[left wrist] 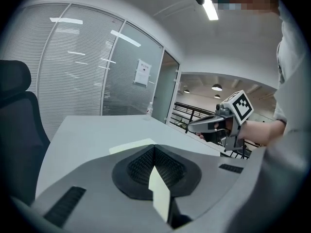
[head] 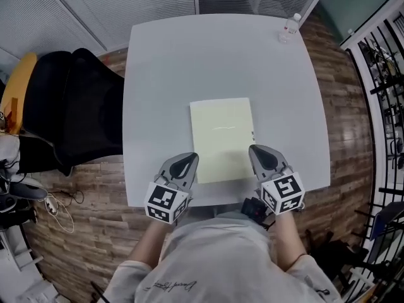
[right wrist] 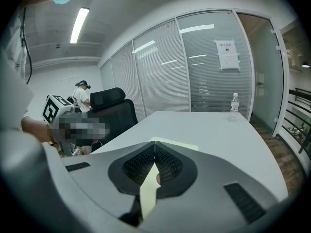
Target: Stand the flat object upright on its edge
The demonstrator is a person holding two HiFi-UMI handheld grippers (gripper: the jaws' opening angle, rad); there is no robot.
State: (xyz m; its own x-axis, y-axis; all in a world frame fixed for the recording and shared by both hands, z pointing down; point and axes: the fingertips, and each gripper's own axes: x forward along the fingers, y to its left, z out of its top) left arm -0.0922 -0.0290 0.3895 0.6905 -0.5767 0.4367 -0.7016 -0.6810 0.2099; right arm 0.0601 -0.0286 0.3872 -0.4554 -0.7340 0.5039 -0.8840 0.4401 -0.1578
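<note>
A pale yellow flat sheet-like object [head: 222, 139] lies flat on the grey table [head: 164, 62], close to the near edge. My left gripper [head: 187, 161] sits at its near left corner, jaws together, tip just outside the sheet's left edge. My right gripper [head: 257, 150] sits at the near right corner, also shut, tip beside the right edge. In the left gripper view the shut jaws [left wrist: 154, 146] point over the sheet [left wrist: 132, 146], with the right gripper [left wrist: 194, 126] across from them. In the right gripper view the shut jaws [right wrist: 155, 142] point past the sheet [right wrist: 180, 144]. Neither visibly holds anything.
A clear plastic bottle [head: 290, 26] stands at the table's far right corner, and shows far off in the right gripper view [right wrist: 234, 107]. A black office chair [head: 76, 112] stands left of the table. Metal railing [head: 385, 106] runs along the right. Wooden floor surrounds the table.
</note>
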